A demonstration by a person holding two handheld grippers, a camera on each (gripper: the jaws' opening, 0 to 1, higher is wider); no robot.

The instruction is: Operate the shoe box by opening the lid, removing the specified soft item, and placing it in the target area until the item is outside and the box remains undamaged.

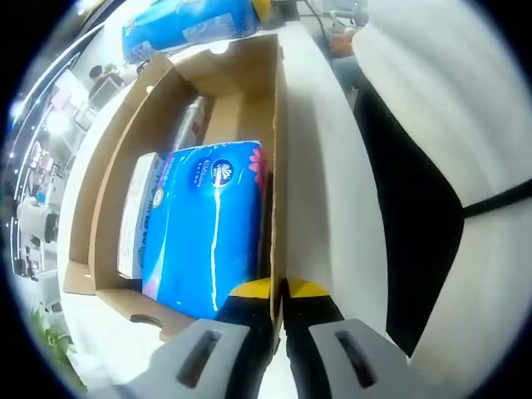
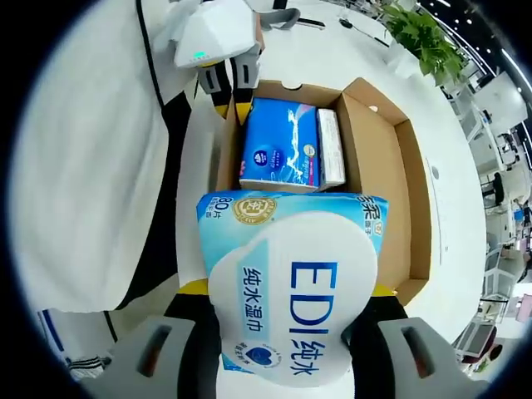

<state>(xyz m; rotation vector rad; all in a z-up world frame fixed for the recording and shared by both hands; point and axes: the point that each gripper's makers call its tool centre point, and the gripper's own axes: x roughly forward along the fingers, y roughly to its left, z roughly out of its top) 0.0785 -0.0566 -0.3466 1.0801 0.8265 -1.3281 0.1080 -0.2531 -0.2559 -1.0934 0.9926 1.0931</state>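
Open brown cardboard shoe box (image 2: pixel 378 141): right gripper (image 2: pixel 287 291) clamps light-blue wet-wipes pack (image 2: pixel 291 283), long axis crosswise, above near end. Left gripper (image 1: pixel 278 291) pinches box wall.

The left gripper (image 1: pixel 278 312), grey-bodied with black, yellow-tipped jaws, has its jaws pinched close on the side wall of the open brown cardboard shoe box (image 1: pixel 277 150) — one jaw inside, one outside. The right gripper (image 2: pixel 289 291), of the same build, holds its jaws spread wide around a pale blue soft pack of wet wipes (image 2: pixel 291 291), clamped just above the box's near end.
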